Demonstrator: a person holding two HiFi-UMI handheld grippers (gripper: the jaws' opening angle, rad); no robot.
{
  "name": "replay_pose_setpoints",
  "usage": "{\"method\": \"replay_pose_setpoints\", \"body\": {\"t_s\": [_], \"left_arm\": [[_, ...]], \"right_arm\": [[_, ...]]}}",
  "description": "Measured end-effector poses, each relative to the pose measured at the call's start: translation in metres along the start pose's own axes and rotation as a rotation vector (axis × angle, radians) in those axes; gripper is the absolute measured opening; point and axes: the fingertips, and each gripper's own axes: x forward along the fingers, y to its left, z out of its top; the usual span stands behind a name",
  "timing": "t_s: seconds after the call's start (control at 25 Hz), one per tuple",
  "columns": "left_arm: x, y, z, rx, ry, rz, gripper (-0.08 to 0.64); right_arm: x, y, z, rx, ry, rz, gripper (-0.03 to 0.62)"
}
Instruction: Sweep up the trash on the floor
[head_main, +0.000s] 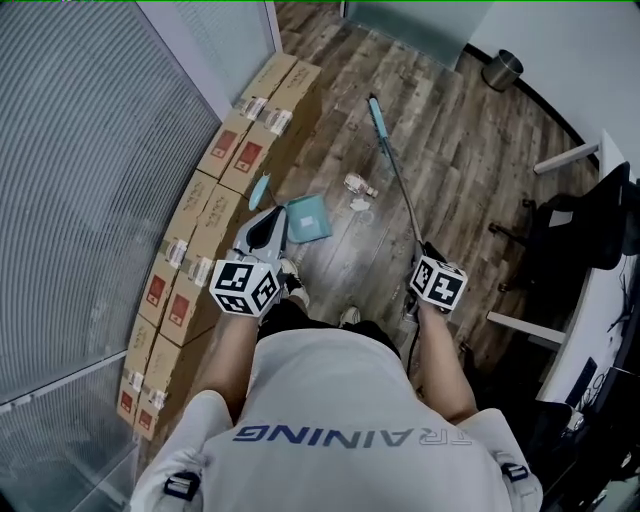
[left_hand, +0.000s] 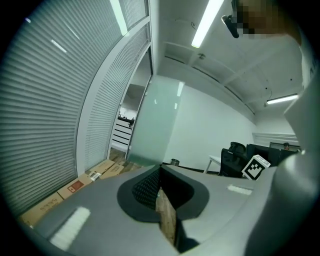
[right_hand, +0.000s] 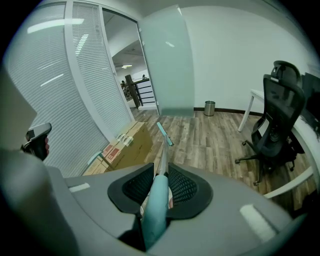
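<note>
White shirt over wood floor, cardboard boxes

Across the back of the person's white cotton T-shirt, at six o'clock, blue capitals read "TRAINING", upside down from here. The red-and-white labels on the brown cardboard boxes at nine o'clock are too small to read.

Wood-plank floor, cardbd boxes, plastic dustpan, metal-shaft broom, glossy metal bin.
</note>
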Motion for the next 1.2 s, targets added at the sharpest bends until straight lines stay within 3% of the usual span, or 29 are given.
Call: {"method": "replay_pose_setpoints", "body": {"t_s": [0.2,0.44,0.84,0.92,1.08,1.2], "left_arm": [[0.028,0.071,0.018,-0.023,0.017,-0.002,0.002],[0.054,0.139,0.019,-0.05,0.069,0.0,0.002],[0.09,0.179,-0.04,-0.002,0.223,0.089,0.002],[0.099,0.186,-0.061,0.033,0.294,0.115,0.003],[0.122,0.203,-0.116,0.092,0.483,0.136,0.152],[0.137,0.209,-0.154,0.127,0.613,0.137,0.189]], "right_arm": [[0.023,0.032,0.026,0.039,0.023,-0.053,0.104],[0.056,0.06,0.045,0.116,0.055,-0.052,0.104],[0.104,0.051,0.042,0.126,0.15,-0.036,0.104],[0.114,0.044,0.041,0.124,0.169,-0.034,0.104],[0.134,0.03,0.037,0.108,0.21,-0.036,0.104],[0.146,0.021,0.037,0.093,0.239,-0.035,0.104]]}}
